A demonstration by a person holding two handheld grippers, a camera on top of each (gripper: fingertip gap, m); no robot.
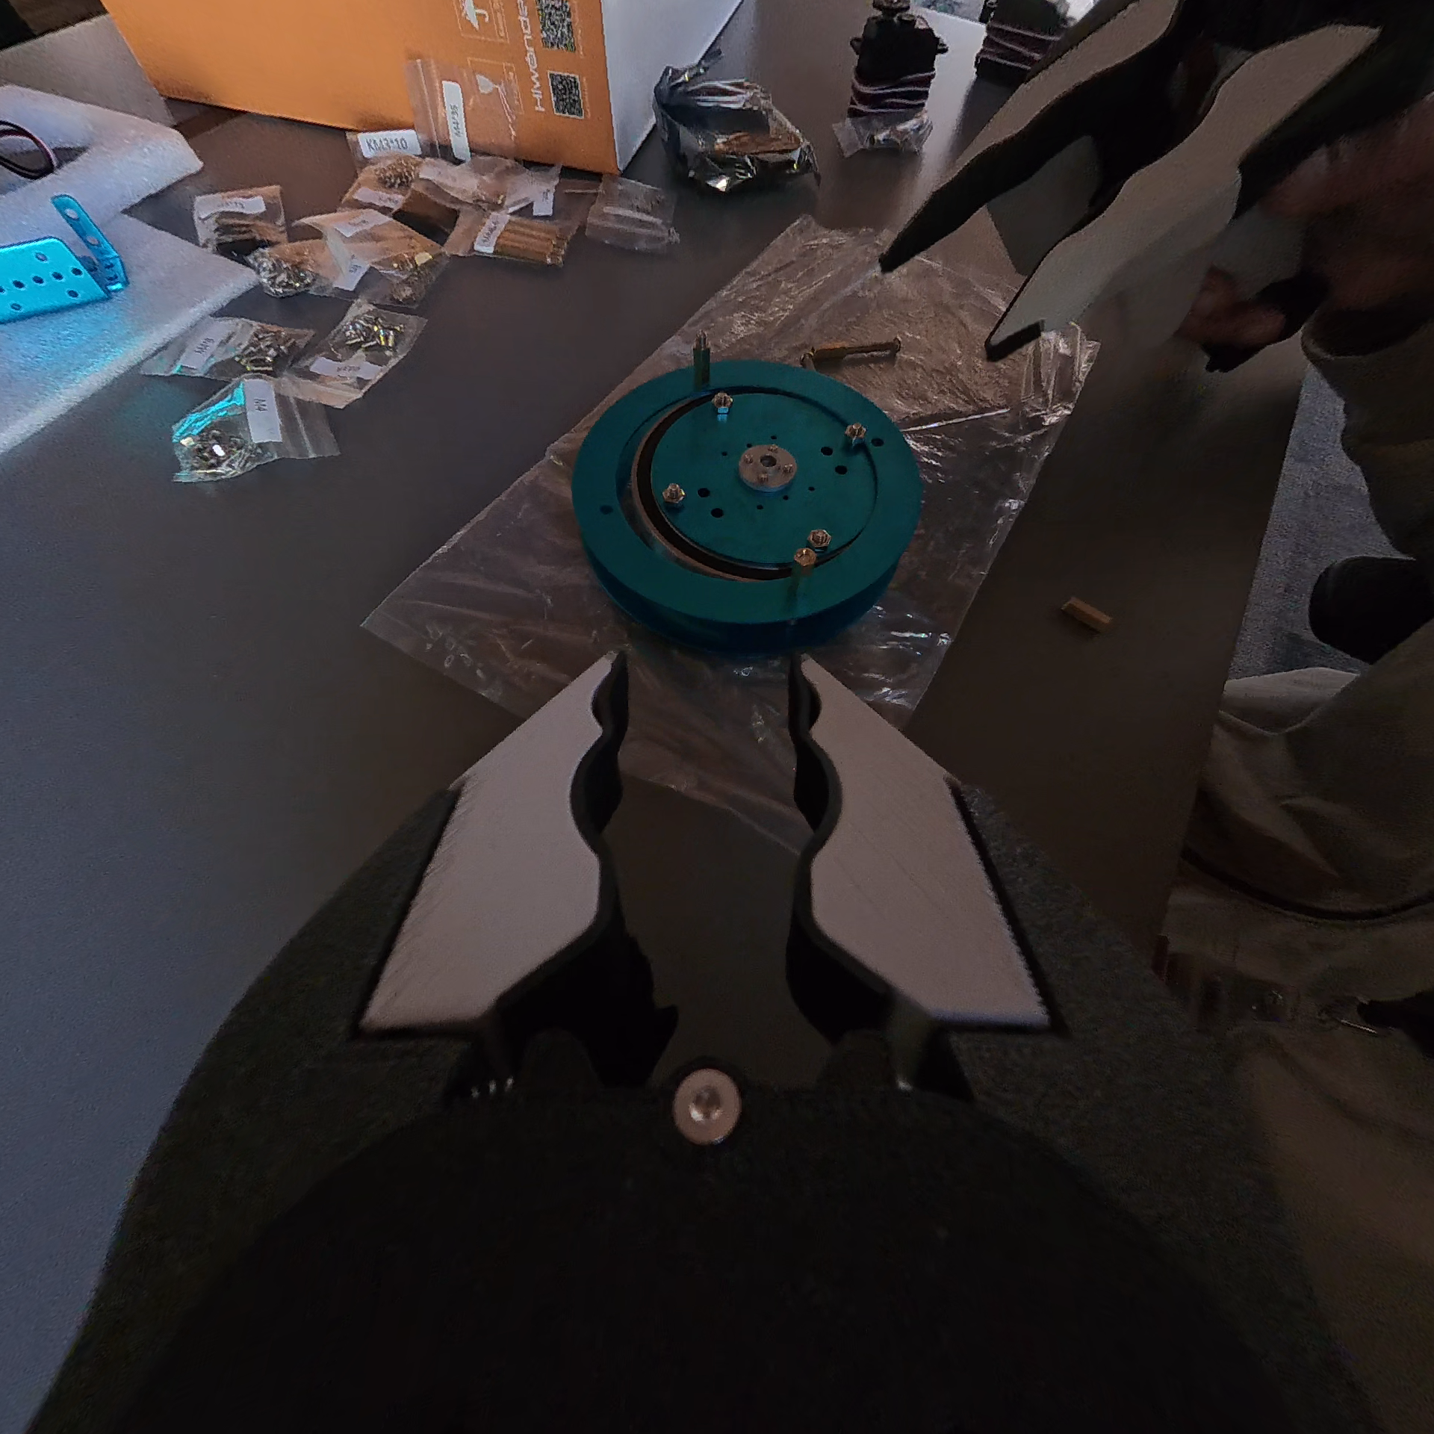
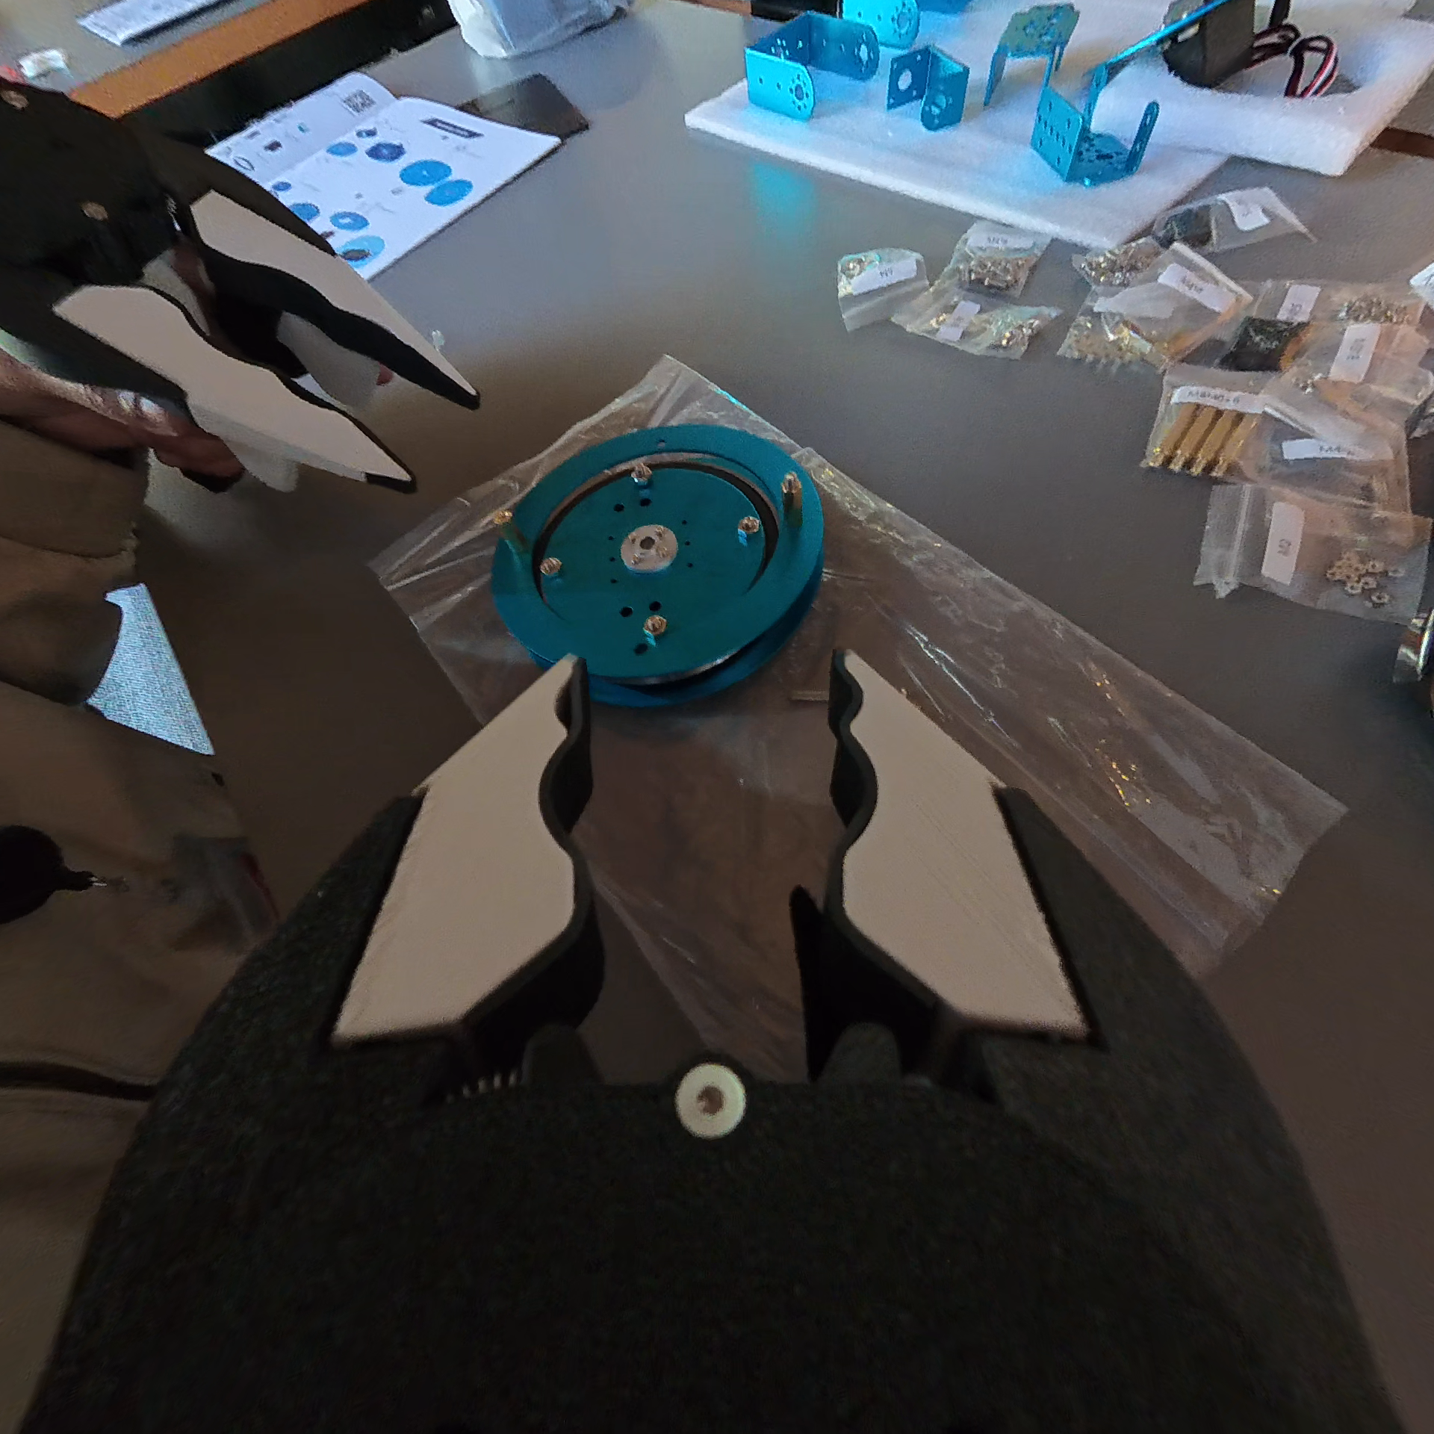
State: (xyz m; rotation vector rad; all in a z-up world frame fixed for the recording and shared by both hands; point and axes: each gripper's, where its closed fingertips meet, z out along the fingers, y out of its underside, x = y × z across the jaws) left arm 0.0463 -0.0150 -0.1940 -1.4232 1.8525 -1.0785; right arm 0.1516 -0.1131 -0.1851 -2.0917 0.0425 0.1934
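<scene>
A round teal metal disc assembly with brass nuts and two upright brass standoffs lies on a clear plastic bag on the grey table. It also shows in the right wrist view. My left gripper is open and empty, just short of the disc's near edge. My right gripper is open and empty, its left fingertip close over the disc's rim. Each gripper shows in the other's view, the right one and the left one, both held above the table.
Several small bags of screws and brass standoffs lie near an orange box. Loose brass standoffs lie beside the disc. Blue metal brackets stand on white foam. An open booklet lies far left. A person's sleeve borders the table.
</scene>
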